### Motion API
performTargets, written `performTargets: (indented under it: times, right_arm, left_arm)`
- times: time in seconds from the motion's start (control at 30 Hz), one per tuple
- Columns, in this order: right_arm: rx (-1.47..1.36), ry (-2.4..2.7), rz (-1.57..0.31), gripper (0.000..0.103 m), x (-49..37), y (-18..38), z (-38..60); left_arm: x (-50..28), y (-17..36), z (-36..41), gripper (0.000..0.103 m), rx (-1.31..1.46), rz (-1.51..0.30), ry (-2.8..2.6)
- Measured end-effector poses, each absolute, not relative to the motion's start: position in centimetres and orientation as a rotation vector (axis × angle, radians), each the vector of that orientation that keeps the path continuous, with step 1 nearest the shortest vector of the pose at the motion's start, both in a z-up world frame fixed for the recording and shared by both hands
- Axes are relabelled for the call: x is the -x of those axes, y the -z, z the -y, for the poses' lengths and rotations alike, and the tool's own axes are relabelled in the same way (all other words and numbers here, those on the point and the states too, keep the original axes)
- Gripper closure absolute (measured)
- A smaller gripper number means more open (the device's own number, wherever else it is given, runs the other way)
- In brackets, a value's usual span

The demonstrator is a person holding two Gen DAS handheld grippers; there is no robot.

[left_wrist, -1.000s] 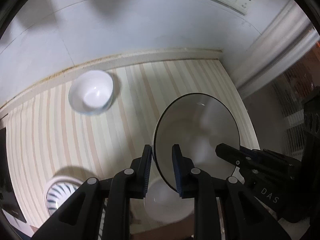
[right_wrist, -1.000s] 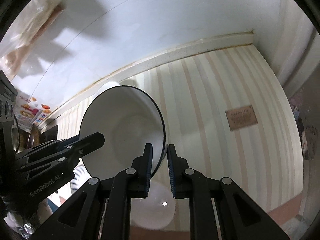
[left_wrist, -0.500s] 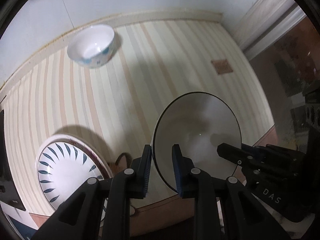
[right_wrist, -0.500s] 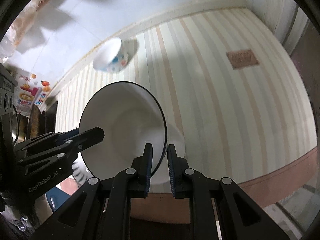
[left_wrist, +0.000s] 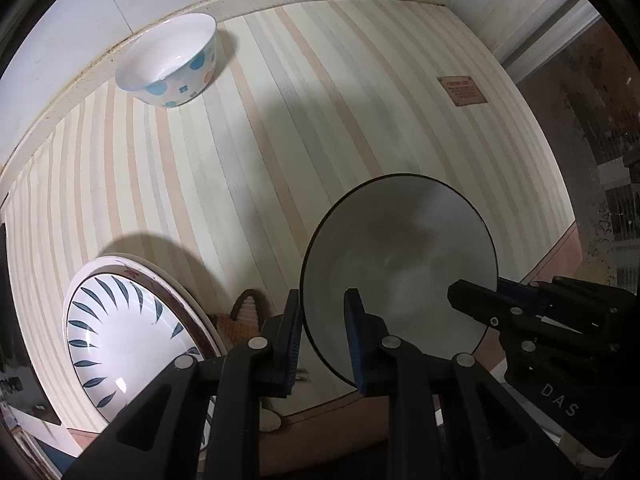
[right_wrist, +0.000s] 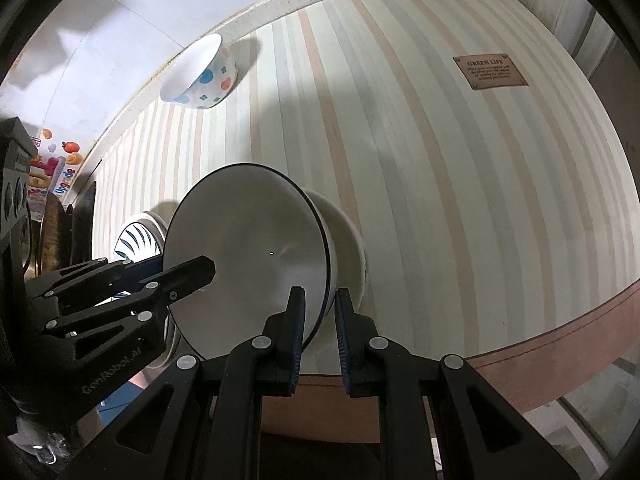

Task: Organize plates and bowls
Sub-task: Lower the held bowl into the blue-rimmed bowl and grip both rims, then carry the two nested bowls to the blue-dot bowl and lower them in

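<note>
The view has tipped down since 1 second ago: the wall sockets are gone from the top, and the leaf plate (left_wrist: 132,344) and the whole spotted bowl (left_wrist: 172,62) now show on the striped counter (left_wrist: 320,120).

Both claws hold 1 thing together, the big white bowl (left_wrist: 400,272) with the thin dark rim. The left claw (left_wrist: 322,338) is closed narrow on the rim, 1 finger inside and 1 outside. The right claw (right_wrist: 320,330) pinches the rim on the other side the same way. The bowl is up in the air and tipped on its side, right in front of each claw. In the right view a 2nd white bowl (right_wrist: 348,248) seems to sit behind it (I cannot tell if they touch).

The spotted bowl is far ahead of the left claw and to its left, near the wall. The leaf plate is low on its left.

This bowl looks hard, smooth and shiny, so I think it is slippery, a bit heavy, and would break if dropped. The rim is the best place to hold, with 1 claw on each side.
</note>
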State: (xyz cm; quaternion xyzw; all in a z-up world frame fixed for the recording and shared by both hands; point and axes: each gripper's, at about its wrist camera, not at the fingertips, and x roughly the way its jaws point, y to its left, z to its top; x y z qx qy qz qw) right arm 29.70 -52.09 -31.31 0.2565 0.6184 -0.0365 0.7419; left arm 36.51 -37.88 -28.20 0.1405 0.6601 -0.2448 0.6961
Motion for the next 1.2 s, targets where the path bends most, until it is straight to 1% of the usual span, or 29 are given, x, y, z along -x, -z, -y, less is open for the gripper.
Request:
performTargets:
  times: [0.47, 0.6, 0.73, 0.83, 0.9, 0.93, 1.0, 1.03, 1.1, 1.2]
  right_arm:
    - [-0.526, 0.088, -1.396, 0.086, -30.6, 32.0, 52.2]
    - [-0.505, 0.089, -1.417, 0.083, -30.9, 32.0, 52.3]
    - [-0.497, 0.058, -1.448, 0.083, -31.3, 31.4, 52.9]
    - [-0.490, 0.060, -1.420, 0.083, -32.2, 29.0, 54.2]
    - [-0.507, 0.053, -1.374, 0.080, -33.8, 27.1, 55.3]
    - [-0.517, 0.044, -1.347, 0.077, -35.0, 26.3, 55.7]
    - [-0.520, 0.006, -1.296, 0.056, -38.8, 25.3, 56.1]
    - [-0.518, -0.009, -1.281, 0.054, -40.6, 25.2, 56.0]
    - [-0.522, -0.042, -1.244, 0.054, -44.7, 25.6, 55.6]
    - [-0.536, -0.092, -1.241, 0.054, -51.2, 27.9, 54.8]
  left_arm:
    - [-36.2, 29.9, 38.3, 0.085, -0.337, -1.515, 0.542]
    - [-36.2, 30.0, 38.4, 0.085, -0.330, -1.517, 0.544]
    - [-36.6, 28.3, 37.4, 0.085, -0.288, -1.511, 0.552]
    - [-38.6, 25.7, 35.6, 0.083, -0.225, -1.461, 0.517]
    - [-41.2, 24.4, 34.0, 0.080, -0.163, -1.435, 0.458]
    - [-43.2, 23.9, 32.9, 0.077, -0.123, -1.417, 0.419]
    - [-46.7, 23.9, 31.2, 0.076, -0.073, -1.394, 0.337]
    - [-48.4, 24.2, 30.3, 0.076, -0.045, -1.389, 0.297]
    - [-52.4, 25.4, 28.5, 0.076, 0.023, -1.391, 0.215]
    - [-57.2, 27.8, 26.9, 0.076, 0.123, -1.432, 0.160]
